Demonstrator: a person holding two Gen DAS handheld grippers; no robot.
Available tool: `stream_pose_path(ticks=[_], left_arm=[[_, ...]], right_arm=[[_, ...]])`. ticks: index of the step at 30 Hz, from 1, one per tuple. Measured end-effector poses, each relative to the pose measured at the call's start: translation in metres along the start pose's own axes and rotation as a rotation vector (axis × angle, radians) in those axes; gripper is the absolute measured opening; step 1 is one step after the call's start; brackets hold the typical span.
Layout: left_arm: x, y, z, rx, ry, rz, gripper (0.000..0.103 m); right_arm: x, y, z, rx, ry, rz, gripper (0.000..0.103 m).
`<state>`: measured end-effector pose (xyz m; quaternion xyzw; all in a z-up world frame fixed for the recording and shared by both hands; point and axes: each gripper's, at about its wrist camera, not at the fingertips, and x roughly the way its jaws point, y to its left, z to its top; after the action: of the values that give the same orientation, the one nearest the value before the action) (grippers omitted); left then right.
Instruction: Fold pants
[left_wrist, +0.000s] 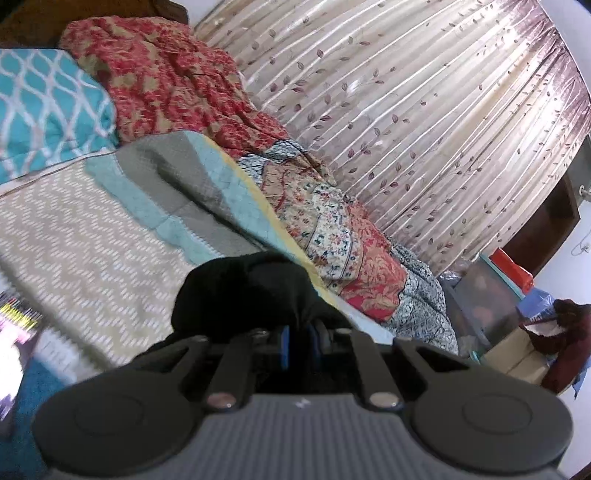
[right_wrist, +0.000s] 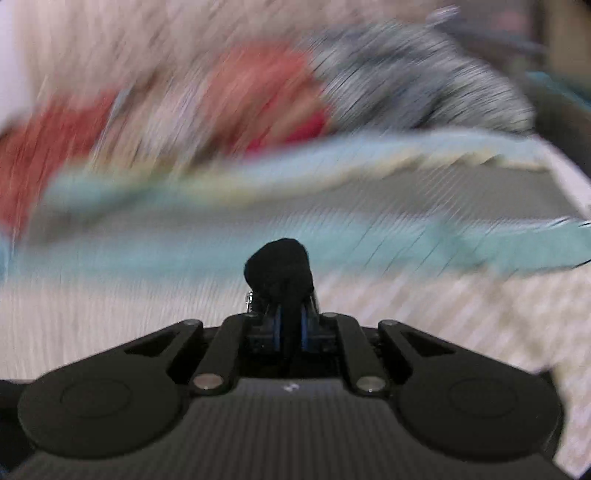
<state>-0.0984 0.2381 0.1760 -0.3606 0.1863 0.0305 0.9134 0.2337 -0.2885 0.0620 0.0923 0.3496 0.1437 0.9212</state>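
Both grippers are clamped on black pants fabric above the bed. The left gripper (left_wrist: 298, 341) pinches a bunched fold of the pants (left_wrist: 240, 291) between its blue pads, over the zigzag-patterned bedspread (left_wrist: 85, 236), with a teal-and-grey quilt (left_wrist: 184, 184) and leaf-print curtain (left_wrist: 424, 122) beyond. The right gripper (right_wrist: 291, 328) likewise grips a small dark wad (right_wrist: 279, 269) — probably the same garment, though that view is badly smeared — with the quilt behind.
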Motion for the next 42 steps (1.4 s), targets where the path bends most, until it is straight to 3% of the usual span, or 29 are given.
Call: stream_pose_path(ticks=[2, 5, 6, 7, 9, 11, 14, 17, 20, 23, 25, 28, 30, 33, 34, 35, 36, 37, 38, 39, 41, 42], left_arm=[[0.032, -0.009, 0.013, 0.021, 0.013, -0.014, 0.010], [0.100, -0.032, 0.040, 0.070, 0.020, 0.033, 0.011], [0.126, -0.037, 0.047, 0.076, 0.025, 0.047, 0.016], [0.152, -0.042, 0.050, 0.079, 0.036, 0.069, 0.029], [0.202, -0.048, 0.043, 0.104, 0.105, 0.148, 0.053], [0.225, -0.044, 0.025, 0.104, 0.174, 0.204, 0.053], [0.219, -0.023, -0.007, 0.068, 0.257, 0.141, 0.053], [0.180, 0.007, -0.024, 0.006, 0.257, 0.095, 0.056], [0.136, 0.039, -0.032, -0.058, 0.232, 0.124, 0.063], [0.110, 0.068, -0.041, -0.125, 0.244, 0.186, 0.063], [0.095, 0.080, -0.051, -0.173, 0.244, 0.202, 0.063], [0.074, 0.085, -0.062, -0.212, 0.226, 0.188, 0.063], [0.065, 0.083, -0.066, -0.213, 0.222, 0.175, 0.063], [0.057, 0.079, -0.071, -0.208, 0.235, 0.161, 0.063], [0.053, 0.080, -0.074, -0.212, 0.239, 0.157, 0.063], [0.050, 0.081, -0.076, -0.220, 0.241, 0.152, 0.063], [0.048, 0.083, -0.078, -0.231, 0.244, 0.144, 0.063], [0.047, 0.083, -0.081, -0.238, 0.247, 0.134, 0.063], [0.046, 0.083, -0.084, -0.240, 0.249, 0.126, 0.063], [0.047, 0.082, -0.086, -0.237, 0.253, 0.118, 0.063], [0.053, 0.079, -0.090, -0.231, 0.263, 0.105, 0.064], [0.059, 0.077, -0.092, -0.231, 0.275, 0.098, 0.067]], right_arm=[[-0.009, -0.021, 0.037, 0.079, -0.092, -0.072, 0.008], [-0.017, -0.049, 0.097, 0.150, -0.239, -0.232, 0.008], [-0.018, -0.063, 0.114, 0.220, -0.289, -0.242, 0.012], [-0.015, -0.073, 0.123, 0.283, -0.316, -0.244, 0.016], [-0.006, -0.080, 0.119, 0.347, -0.315, -0.307, 0.042], [0.007, -0.076, 0.100, 0.306, -0.289, -0.330, 0.043], [0.019, -0.073, 0.058, 0.178, -0.202, -0.289, 0.050], [0.010, -0.069, 0.002, 0.094, -0.121, -0.207, 0.050], [-0.008, -0.061, -0.051, 0.043, -0.076, -0.116, 0.050], [-0.029, -0.035, -0.084, 0.041, -0.009, 0.085, 0.051], [-0.041, 0.001, -0.103, -0.016, 0.045, 0.234, 0.052], [-0.068, 0.080, -0.131, -0.248, 0.082, 0.436, 0.055], [-0.080, 0.138, -0.151, -0.445, 0.092, 0.563, 0.066], [-0.074, 0.210, -0.184, -0.684, 0.092, 0.600, 0.076], [-0.064, 0.225, -0.192, -0.737, 0.112, 0.585, 0.075], [-0.052, 0.240, -0.201, -0.785, 0.140, 0.555, 0.064], [-0.041, 0.251, -0.209, -0.826, 0.164, 0.516, 0.024], [-0.029, 0.257, -0.208, -0.845, 0.175, 0.472, 0.010], [-0.022, 0.254, -0.193, -0.747, 0.193, 0.458, 0.012], [-0.015, 0.234, -0.169, -0.548, 0.216, 0.484, 0.012], [-0.001, 0.167, -0.125, 0.008, 0.222, 0.546, 0.012], [0.008, 0.136, -0.115, 0.210, 0.207, 0.524, 0.013]])
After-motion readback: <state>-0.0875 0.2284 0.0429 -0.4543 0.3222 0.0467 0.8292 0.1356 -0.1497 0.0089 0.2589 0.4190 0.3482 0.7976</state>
